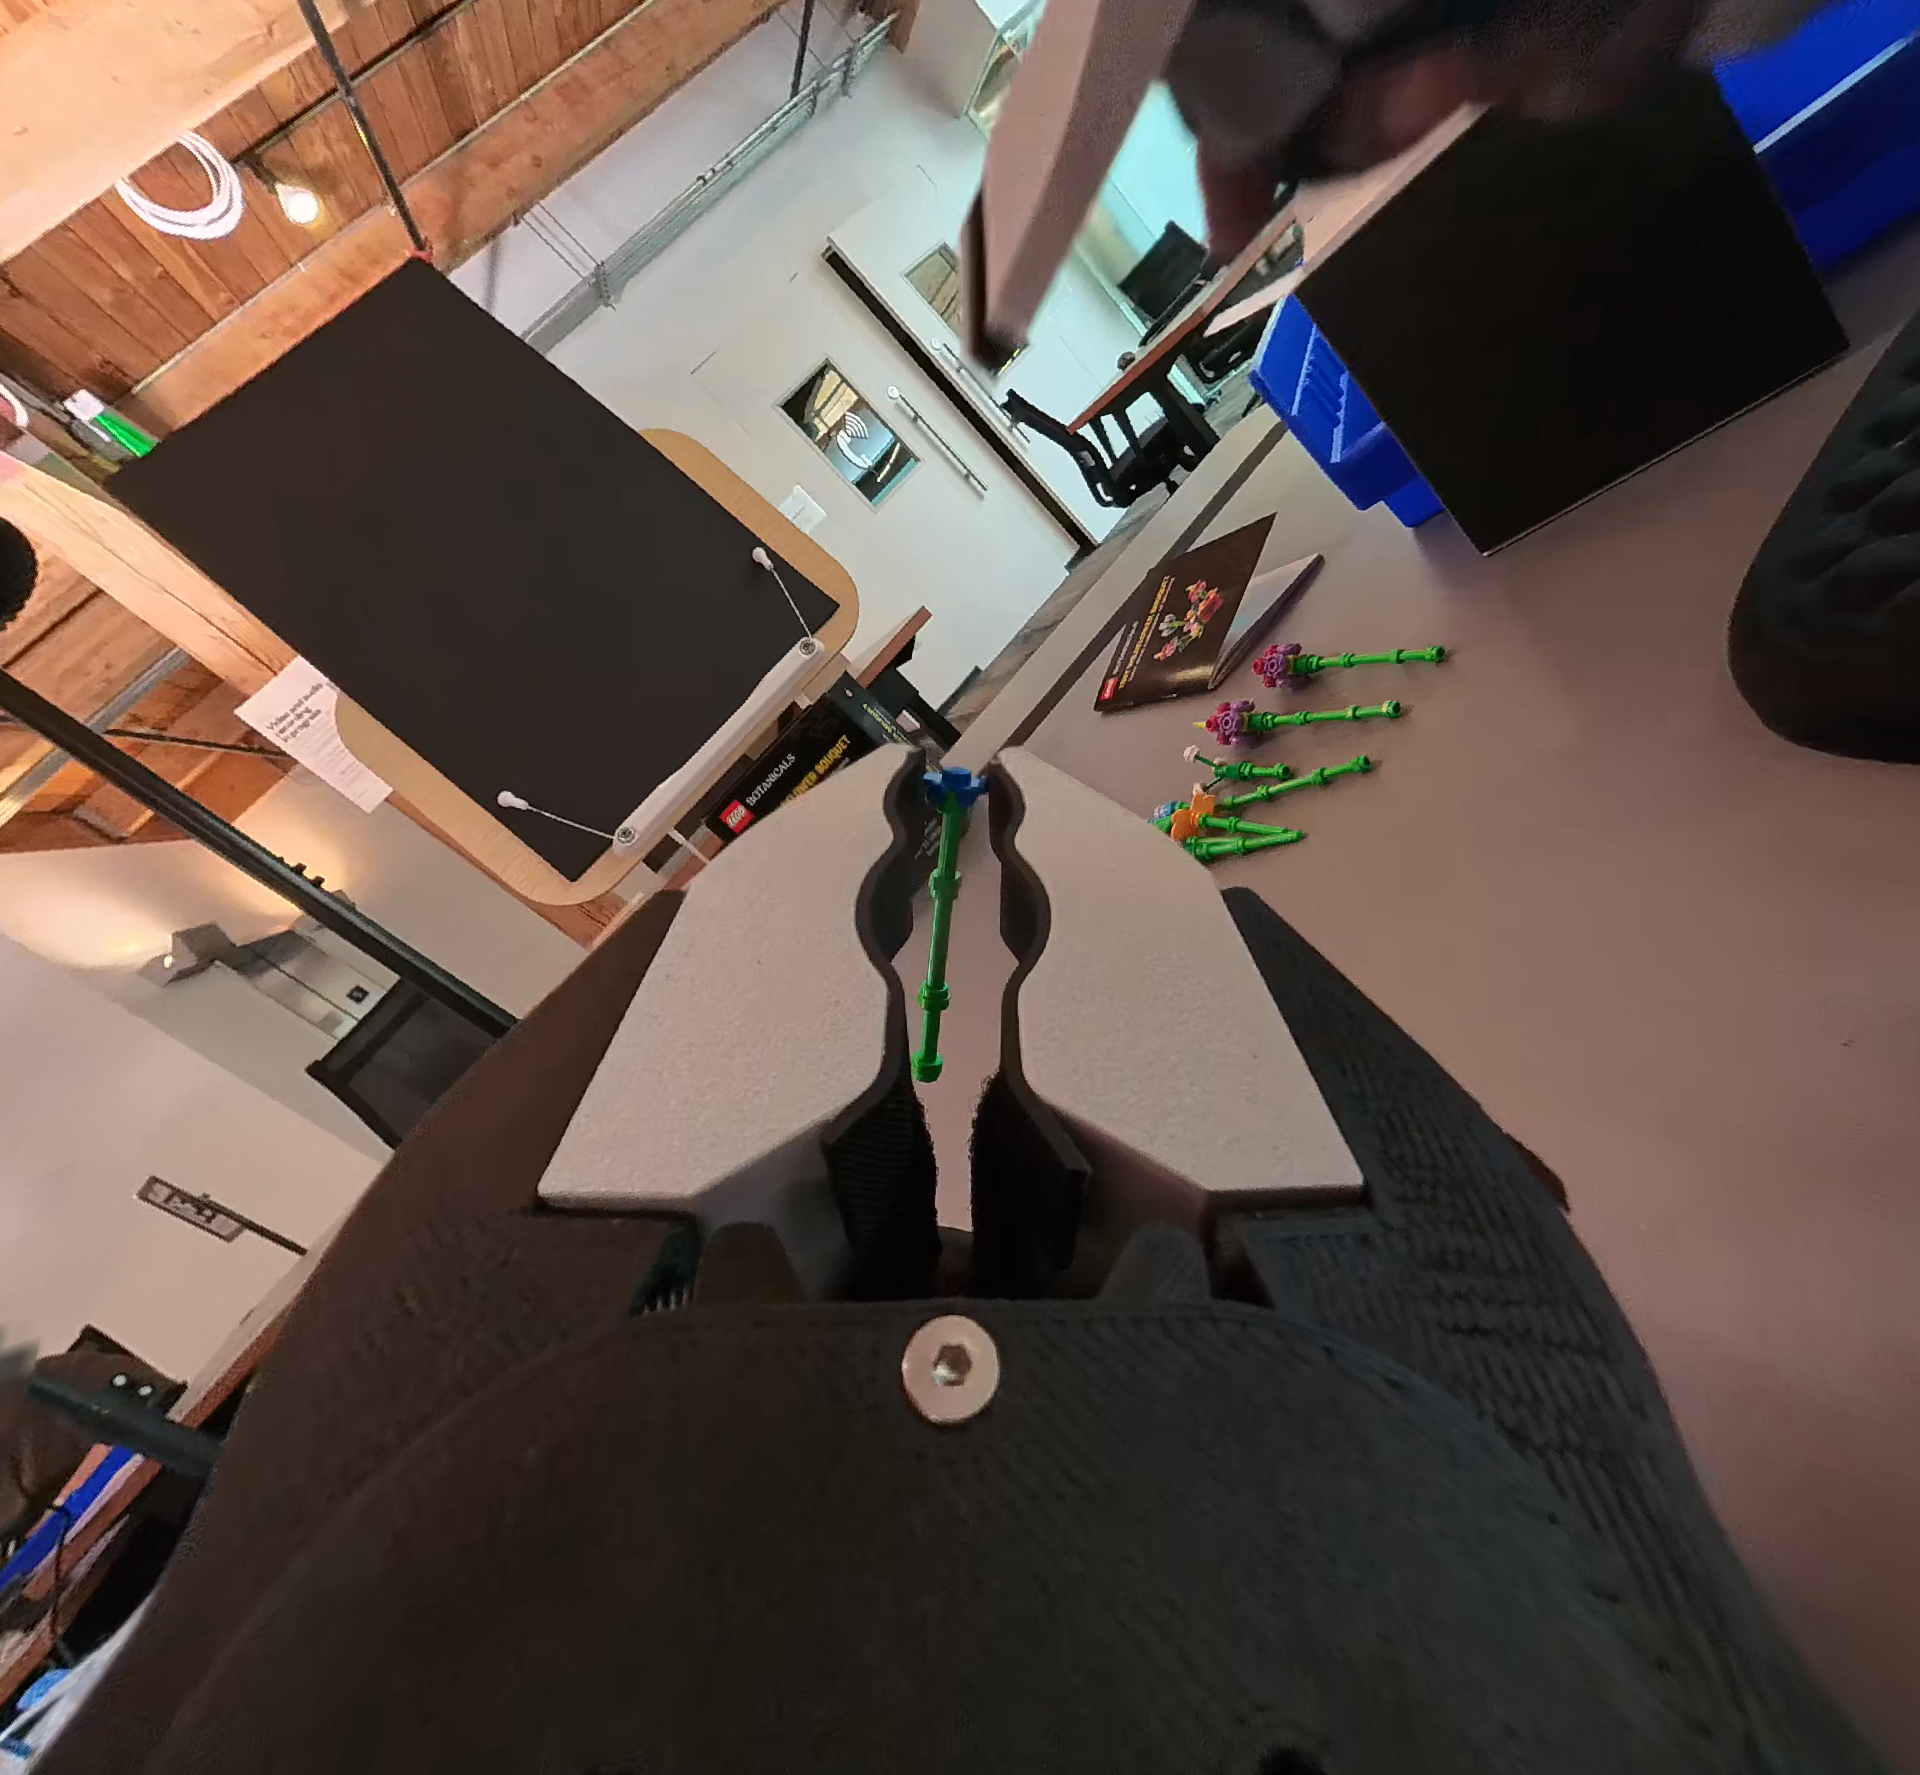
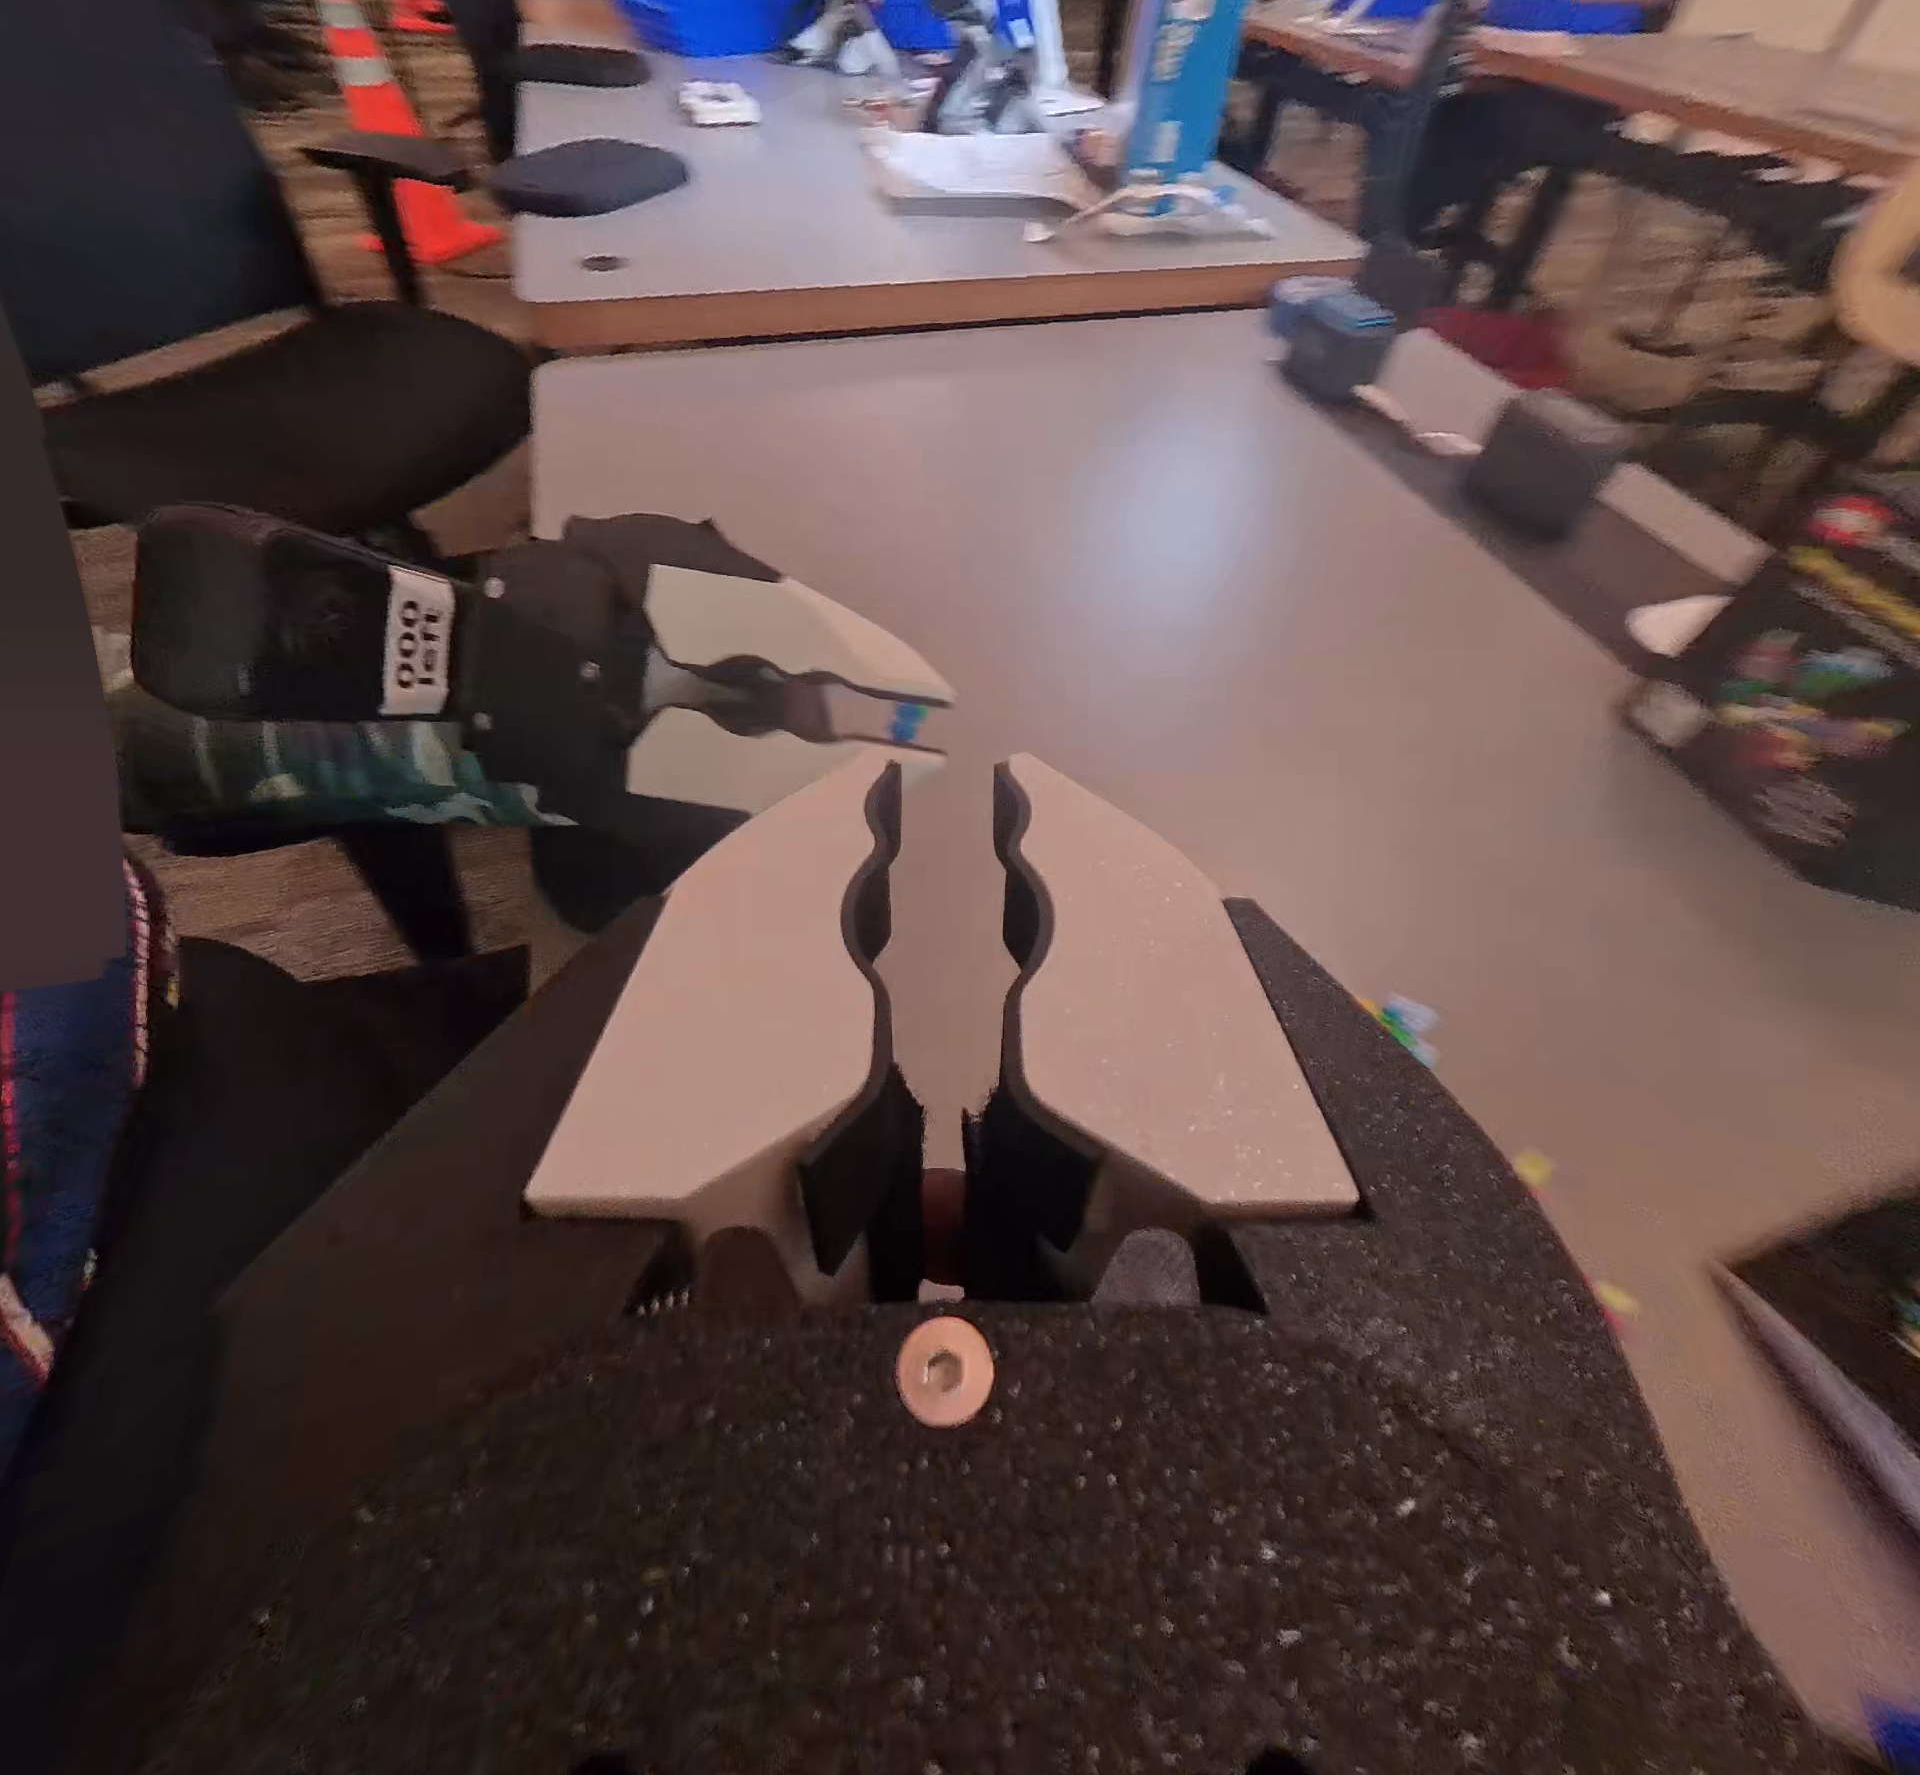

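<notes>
- Fingers point(image 1: 1091, 894) of the left gripper point(image 1: 954, 790) clamp a blue-headed green toy flower point(image 1: 940, 915) at their tips.
- Right gripper point(image 2: 943, 769) has its fingers point(image 2: 1122, 998) apart, holding nothing, just beside that flower point(image 2: 907, 719).
- More toy flowers point(image 1: 1288, 749) lie on the bench point(image 1: 1455, 998) beyond the held flower, beside a booklet point(image 1: 1184, 619).

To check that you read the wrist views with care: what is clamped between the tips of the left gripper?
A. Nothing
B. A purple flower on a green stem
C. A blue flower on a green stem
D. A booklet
C: in the left wrist view the left gripper pinches a blue flower at its fingertips, its green stem trailing back between the fingers.
</notes>
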Demonstrator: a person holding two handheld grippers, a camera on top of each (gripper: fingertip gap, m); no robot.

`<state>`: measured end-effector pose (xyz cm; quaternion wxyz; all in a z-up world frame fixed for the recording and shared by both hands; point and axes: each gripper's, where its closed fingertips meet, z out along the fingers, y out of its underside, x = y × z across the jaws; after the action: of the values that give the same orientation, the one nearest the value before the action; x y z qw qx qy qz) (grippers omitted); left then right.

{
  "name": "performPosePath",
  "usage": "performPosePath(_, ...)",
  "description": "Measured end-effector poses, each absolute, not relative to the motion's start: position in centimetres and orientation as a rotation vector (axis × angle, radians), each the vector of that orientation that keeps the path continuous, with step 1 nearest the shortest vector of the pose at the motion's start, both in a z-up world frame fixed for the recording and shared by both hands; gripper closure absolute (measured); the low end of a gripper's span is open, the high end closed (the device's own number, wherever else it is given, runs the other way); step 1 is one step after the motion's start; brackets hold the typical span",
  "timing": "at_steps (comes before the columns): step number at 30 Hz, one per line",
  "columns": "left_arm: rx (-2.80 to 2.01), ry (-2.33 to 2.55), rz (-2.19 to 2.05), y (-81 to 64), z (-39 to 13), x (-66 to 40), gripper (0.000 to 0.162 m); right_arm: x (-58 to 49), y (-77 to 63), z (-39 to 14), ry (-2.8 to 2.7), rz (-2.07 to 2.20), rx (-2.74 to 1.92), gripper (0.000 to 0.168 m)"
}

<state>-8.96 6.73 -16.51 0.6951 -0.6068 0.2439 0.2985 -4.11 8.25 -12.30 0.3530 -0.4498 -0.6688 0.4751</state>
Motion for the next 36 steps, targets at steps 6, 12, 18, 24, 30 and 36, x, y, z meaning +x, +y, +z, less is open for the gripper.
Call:
performPosePath(6,-1.308,0.584,0.719,6.4,-16.2,-8.4,0.151,-7.9,5.8,-16.1,-1.739,1.303,-1.252,0.151)
performPosePath(12,-1.291,0.655,0.863,6.7,-16.7,-7.9,0.151,-8.4,5.5,-17.4,-1.77,1.253,-1.267,0.152)
performPosePath(18,-1.326,0.659,0.876,7.1,-17.3,-8.1,0.147,-8.5,5.5,-18.0,-1.804,1.201,-1.25,0.16)
performPosePath(24,-1.341,0.654,0.868,7.2,-17.5,-8.5,0.152,-7.7,6.3,-17.5,-1.806,1.277,-1.257,0.16)
performPosePath(30,-1.271,0.735,1.001,7.2,-17.5,-7.5,0.158,-7.4,6.0,-17.9,-1.859,1.29,-1.255,0.16)
performPosePath(36,-1.419,0.607,0.684,7.3,-18.0,-8.1,0.159,-7.7,6.5,-17.7,-1.852,1.17,-1.146,0.16)
